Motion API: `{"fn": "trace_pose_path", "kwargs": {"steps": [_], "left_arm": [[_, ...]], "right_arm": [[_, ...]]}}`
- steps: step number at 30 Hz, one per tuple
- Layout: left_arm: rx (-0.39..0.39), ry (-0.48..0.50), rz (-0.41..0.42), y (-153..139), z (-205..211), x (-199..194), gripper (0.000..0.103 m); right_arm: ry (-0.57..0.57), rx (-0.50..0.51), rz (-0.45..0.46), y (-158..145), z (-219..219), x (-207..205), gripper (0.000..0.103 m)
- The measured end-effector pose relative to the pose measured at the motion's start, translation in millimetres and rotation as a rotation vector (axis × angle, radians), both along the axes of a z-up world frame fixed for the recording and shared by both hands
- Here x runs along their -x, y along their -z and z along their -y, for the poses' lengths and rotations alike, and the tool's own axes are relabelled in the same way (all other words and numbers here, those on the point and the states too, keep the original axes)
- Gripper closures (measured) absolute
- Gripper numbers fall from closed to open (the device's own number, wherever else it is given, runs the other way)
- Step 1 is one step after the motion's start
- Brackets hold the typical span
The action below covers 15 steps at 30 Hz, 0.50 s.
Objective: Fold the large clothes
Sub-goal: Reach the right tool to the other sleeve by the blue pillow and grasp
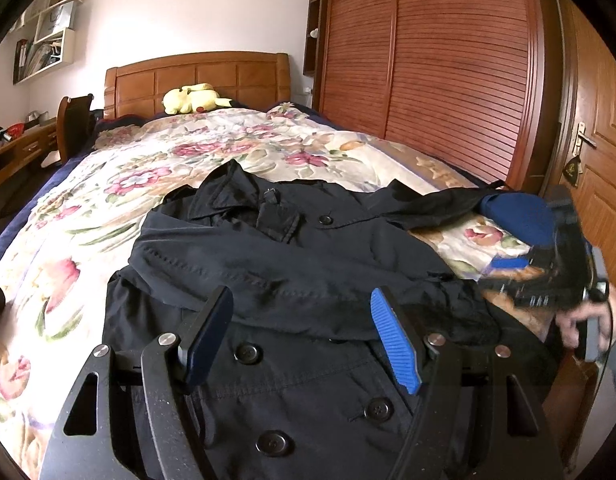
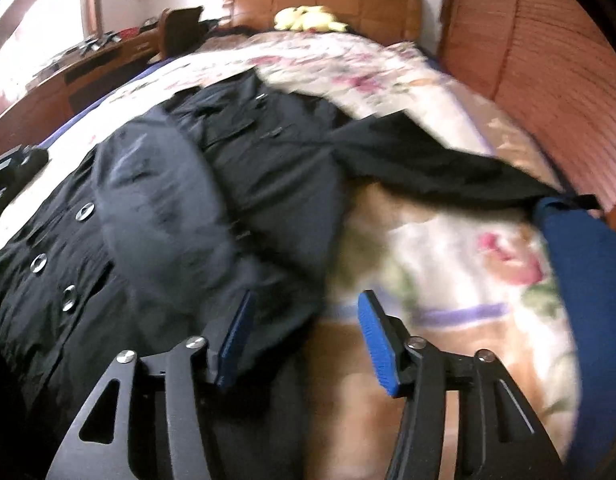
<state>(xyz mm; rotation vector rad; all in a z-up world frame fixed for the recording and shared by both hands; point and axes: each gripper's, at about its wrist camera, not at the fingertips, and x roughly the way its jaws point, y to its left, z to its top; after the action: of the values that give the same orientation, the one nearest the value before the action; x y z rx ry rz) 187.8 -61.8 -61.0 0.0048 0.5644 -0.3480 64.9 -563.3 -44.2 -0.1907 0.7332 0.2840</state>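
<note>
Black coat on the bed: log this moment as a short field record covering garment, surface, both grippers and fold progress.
garment: black coat, buttoned front facing up, collar toward the headboard
sleeve: one sleeve stretched out sideways toward the wardrobe; another lies folded across the chest
surface: floral bedspread
left gripper: open, over the coat's front, holding nothing
right gripper: open, at the coat's edge, holding nothing; view motion-blurred
other: yellow plush toy at the headboard
progress: partly folded; outstretched sleeve not yet brought in
</note>
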Motion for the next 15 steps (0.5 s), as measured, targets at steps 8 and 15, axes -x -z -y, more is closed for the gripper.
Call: {"fn": "trace_pose_path", "kwargs": {"steps": [8, 15], "left_arm": [[0.003, -0.005, -0.011, 2, 4, -5, 0.031], [-0.013, 0.001, -0.018, 3, 14, -8, 0.031]], "right_arm": [[0.190, 0.017, 0.033, -20, 61, -58, 0.043], [0.287, -0.050, -0.017, -11, 94, -114, 0.043]]}}
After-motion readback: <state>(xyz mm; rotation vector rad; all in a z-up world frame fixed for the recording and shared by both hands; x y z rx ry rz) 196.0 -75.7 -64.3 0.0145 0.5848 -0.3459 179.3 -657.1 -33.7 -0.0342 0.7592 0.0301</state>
